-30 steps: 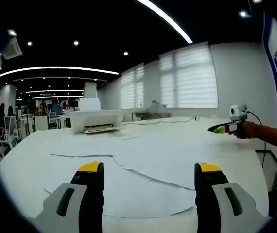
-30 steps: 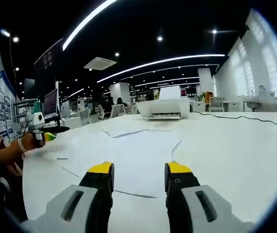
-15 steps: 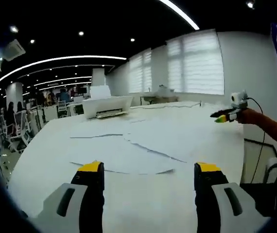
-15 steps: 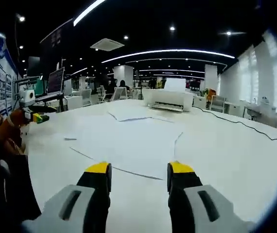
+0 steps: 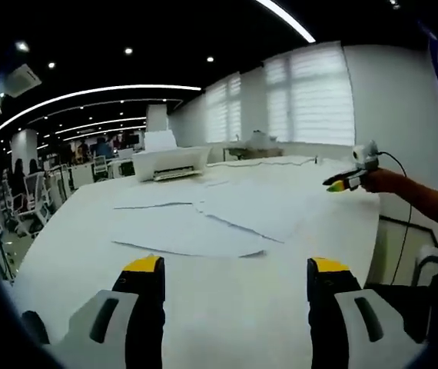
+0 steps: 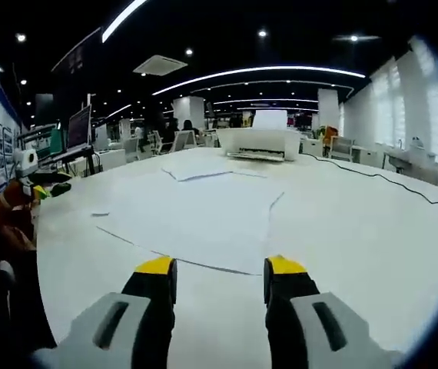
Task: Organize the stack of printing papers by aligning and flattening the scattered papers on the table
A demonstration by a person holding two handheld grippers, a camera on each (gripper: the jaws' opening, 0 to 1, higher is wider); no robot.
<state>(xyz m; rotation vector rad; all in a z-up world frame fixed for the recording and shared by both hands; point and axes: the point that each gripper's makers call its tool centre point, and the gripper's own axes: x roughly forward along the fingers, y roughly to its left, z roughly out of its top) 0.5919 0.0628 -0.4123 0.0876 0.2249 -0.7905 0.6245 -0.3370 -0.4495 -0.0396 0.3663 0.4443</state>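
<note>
Task not begun: the papers [image 5: 227, 219] lie scattered at 12 o'clock on the table [image 5: 227, 323], left gripper [image 5: 234, 269] wide, right gripper [image 6: 219, 269] narrower, both empty.

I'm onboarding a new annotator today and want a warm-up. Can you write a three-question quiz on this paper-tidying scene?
1. True or false: the left gripper is clamped on a sheet.
2. What stands at the far end of the table, beyond the scattered papers?
A. a laptop
B. a white printer
C. a stack of boxes
3. Fill in: in the left gripper view, the right gripper shows at the ____ side of the picture, above the table's edge.

Key
1. False: its jaws stand apart over bare table, short of the papers.
2. B
3. right
</note>
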